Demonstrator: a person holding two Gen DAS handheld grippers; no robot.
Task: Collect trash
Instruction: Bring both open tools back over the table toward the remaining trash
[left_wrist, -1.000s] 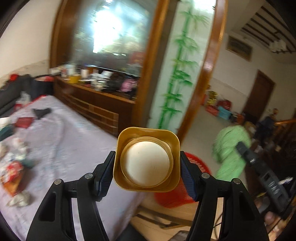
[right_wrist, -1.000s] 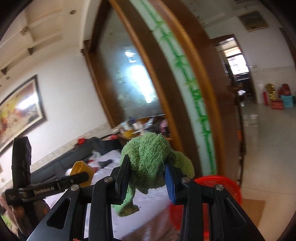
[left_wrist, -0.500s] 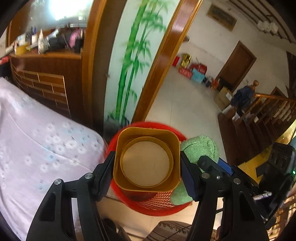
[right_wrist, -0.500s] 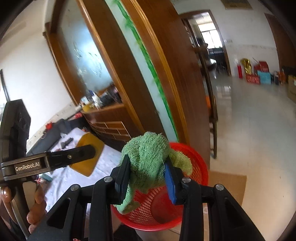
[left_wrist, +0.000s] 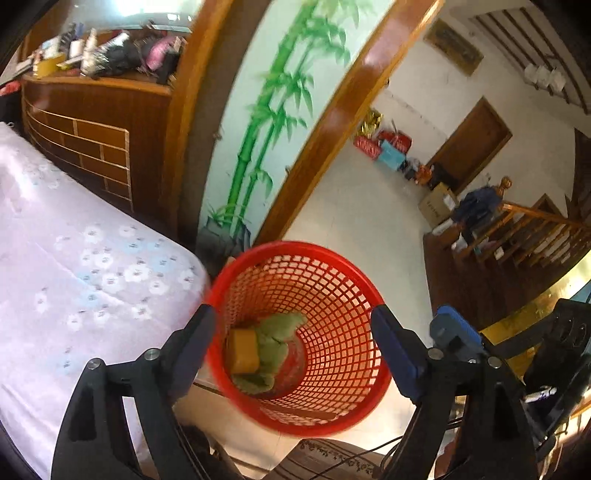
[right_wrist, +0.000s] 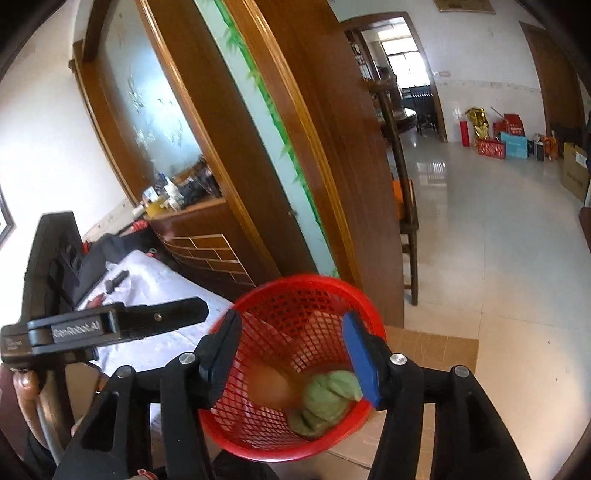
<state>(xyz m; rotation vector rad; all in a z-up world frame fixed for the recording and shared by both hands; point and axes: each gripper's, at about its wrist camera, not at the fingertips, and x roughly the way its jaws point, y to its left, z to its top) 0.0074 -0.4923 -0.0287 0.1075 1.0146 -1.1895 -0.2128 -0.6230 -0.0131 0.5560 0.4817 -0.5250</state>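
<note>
A red mesh basket stands on the floor below both grippers. In its bottom lie a yellow square cup and a crumpled green cloth. My left gripper hangs over the basket mouth, its jaws opening, with nothing between them. In the right wrist view the red basket holds the green cloth and the blurred yellow cup. My right gripper is above the rim, jaws opening and empty. One finger of my left gripper shows at the left.
A surface covered by a lilac flowered cloth lies left of the basket. Behind it are a wooden cabinet and a bamboo-painted panel. A wooden chair and flat cardboard are at the right. Tiled floor stretches beyond.
Both grippers swung down over the basket. The left let go of the yellow cup and the right let go of the green cloth; both now lie inside, and both jaws stand wider.
</note>
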